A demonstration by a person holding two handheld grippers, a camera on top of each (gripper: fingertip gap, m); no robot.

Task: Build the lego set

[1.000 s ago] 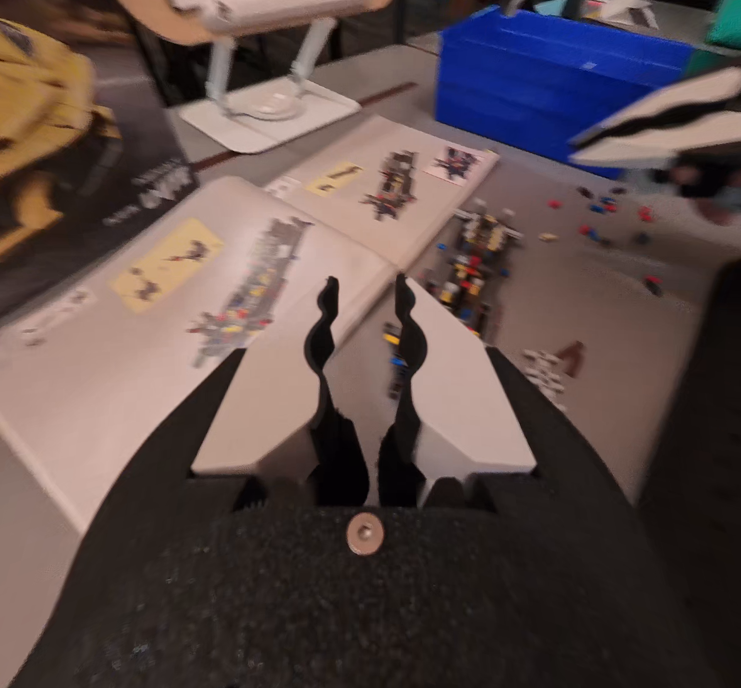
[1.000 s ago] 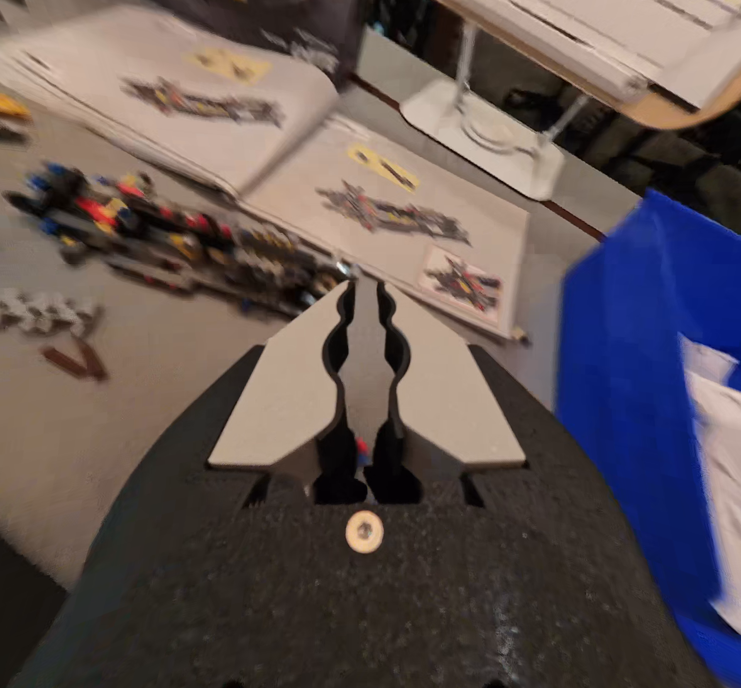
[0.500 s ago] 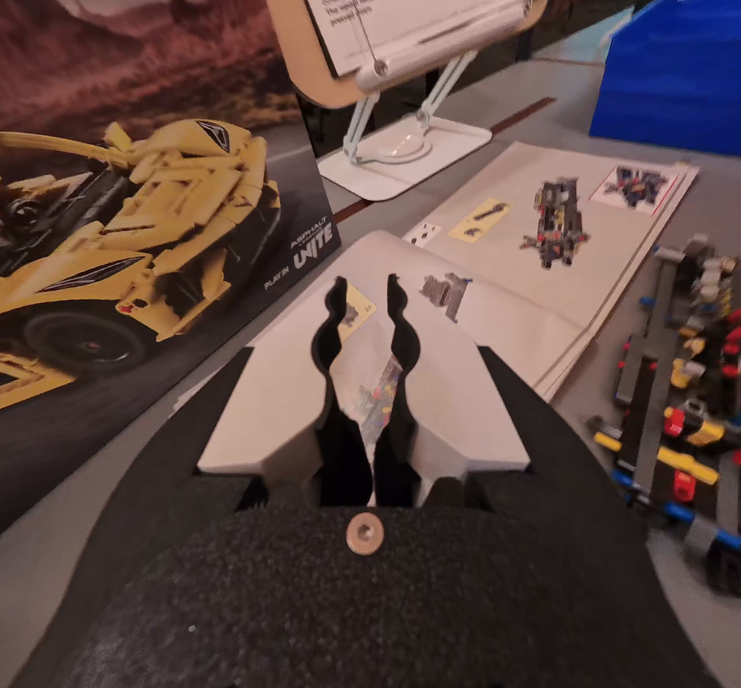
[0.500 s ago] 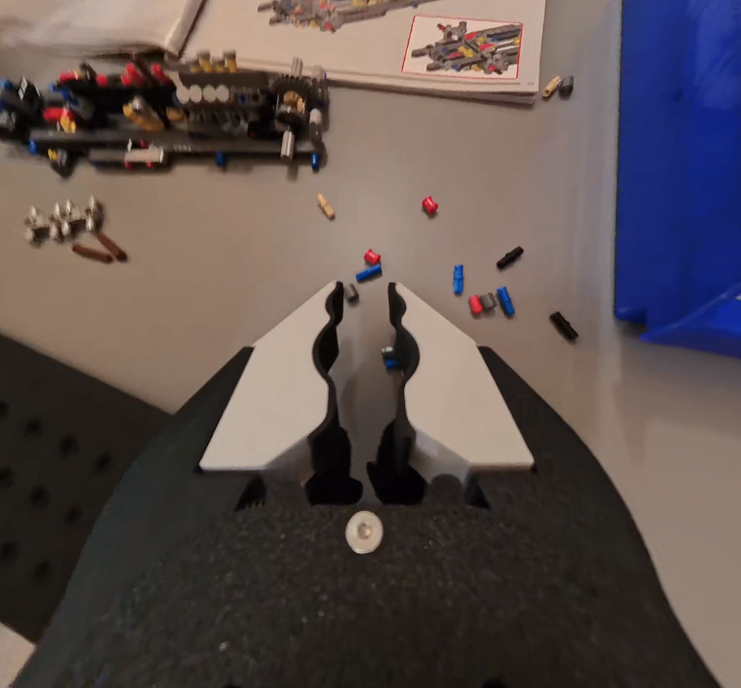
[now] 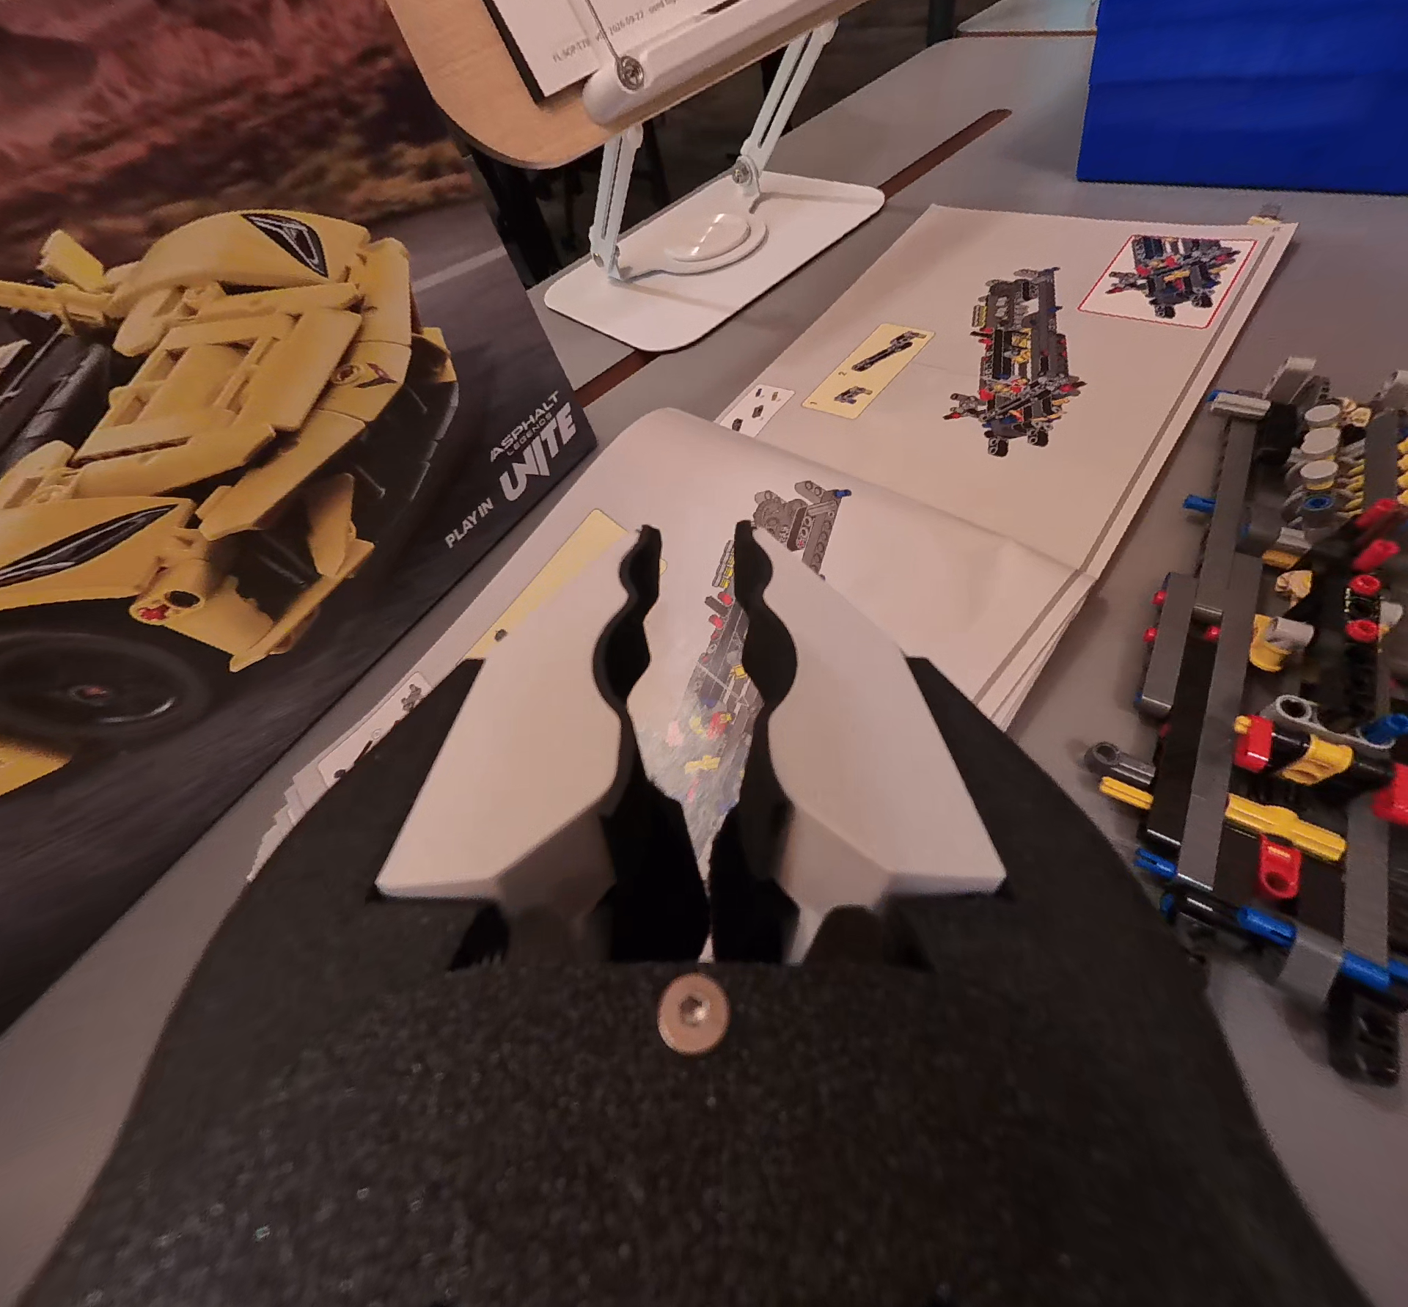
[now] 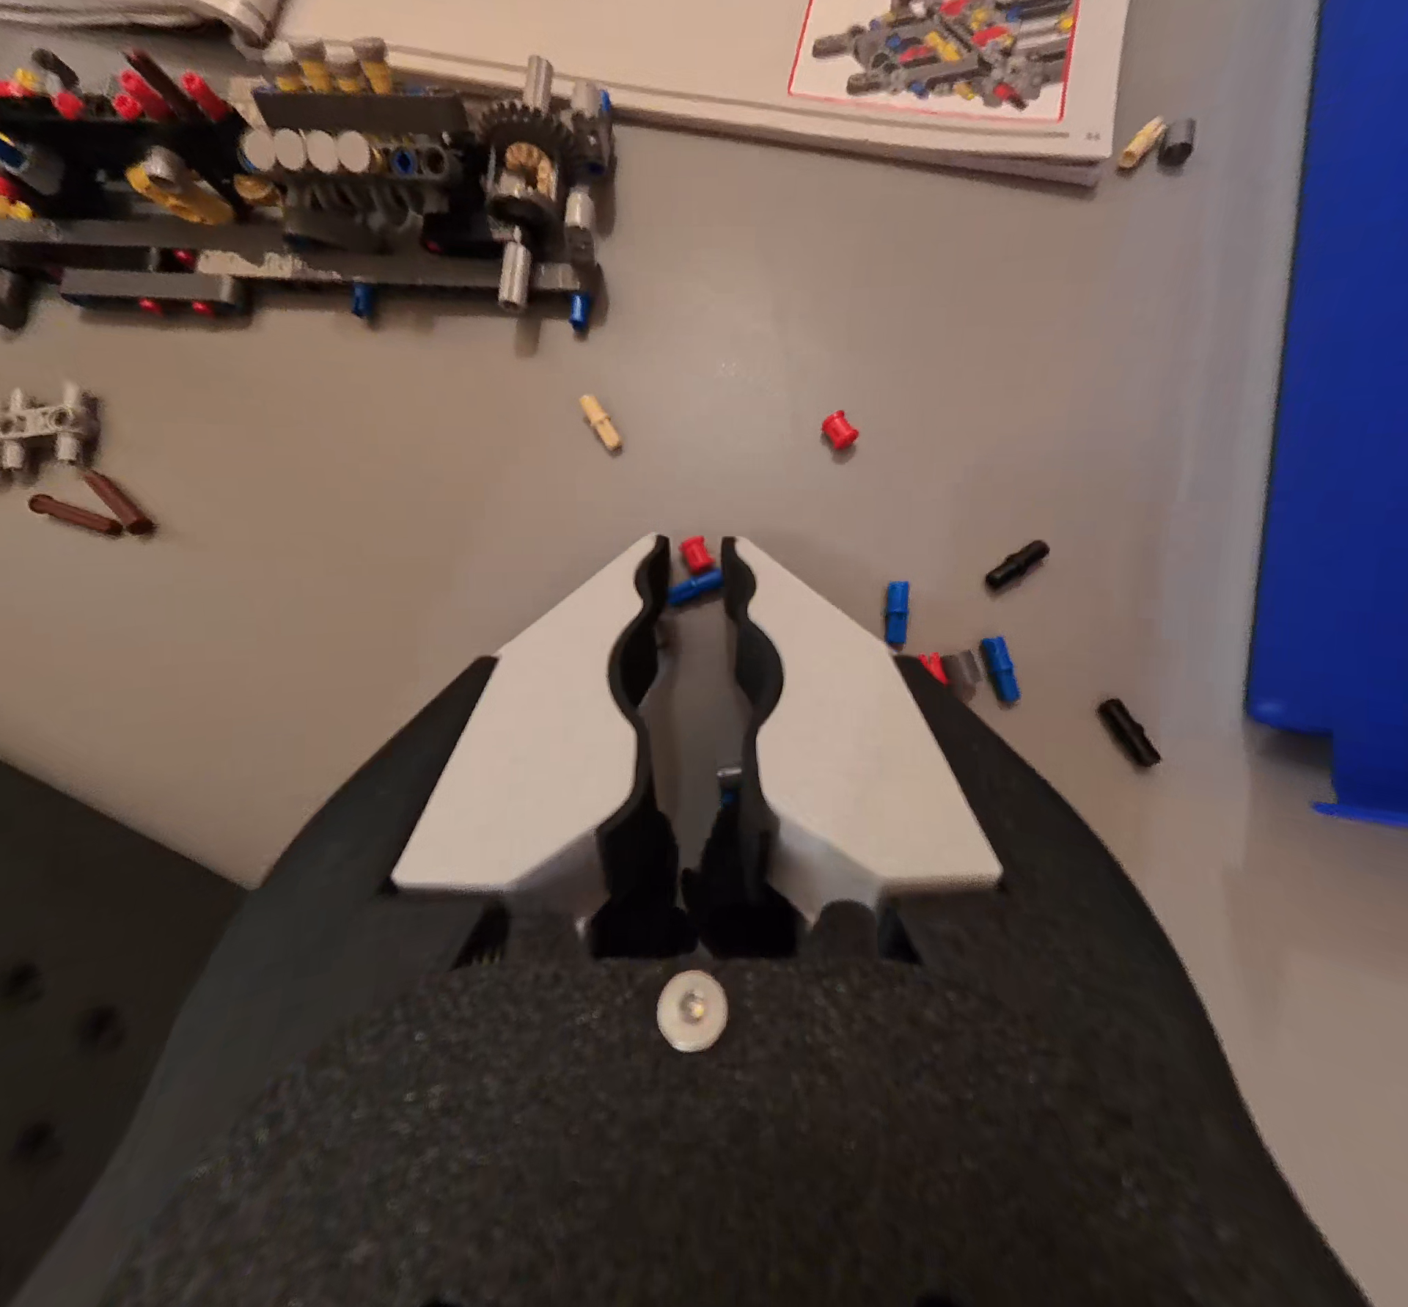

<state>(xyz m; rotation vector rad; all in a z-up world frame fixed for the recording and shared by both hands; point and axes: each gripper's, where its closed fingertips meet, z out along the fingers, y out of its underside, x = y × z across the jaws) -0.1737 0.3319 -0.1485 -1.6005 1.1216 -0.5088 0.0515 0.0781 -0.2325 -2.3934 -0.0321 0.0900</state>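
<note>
On grey table [image 6: 876,295], right wrist view: blue bin [image 6: 1364,325] along right edge, open instruction booklet [image 6: 724,36] at top, long half-built model [image 6: 305,203] lying just below booklet at left. Loose pegs scattered between model and bin: tan peg [image 6: 600,421], red bush [image 6: 839,429], black pegs [image 6: 1016,565], blue pegs [image 6: 897,611]. Right gripper [image 6: 689,543] pointed down at table, fingers [image 6: 533,737] narrowly parted, nothing clamped. Small red piece [image 6: 693,553] and blue peg [image 6: 695,587] seen in the gap at the tips; touching or not, cannot tell. Small grey-and-blue bit [image 6: 729,783] against inner face of right finger, deep in gap; held or lying below, cannot tell.

Left wrist view: box with yellow car picture [image 5: 190,432] at left, white stand with wooden board [image 5: 686,127] behind, booklet [image 5: 952,432] spread under left gripper [image 5: 692,535], model [image 5: 1280,699] at right. Fingers [image 5: 876,737] narrowly apart, empty, above left page.

Against half a second back: right gripper closer to pegs, red piece and blue peg now between tips rather than just ahead. Left view nearly unchanged, slightly nearer to booklet. A full second back, both views blurred and aimed elsewhere.
</note>
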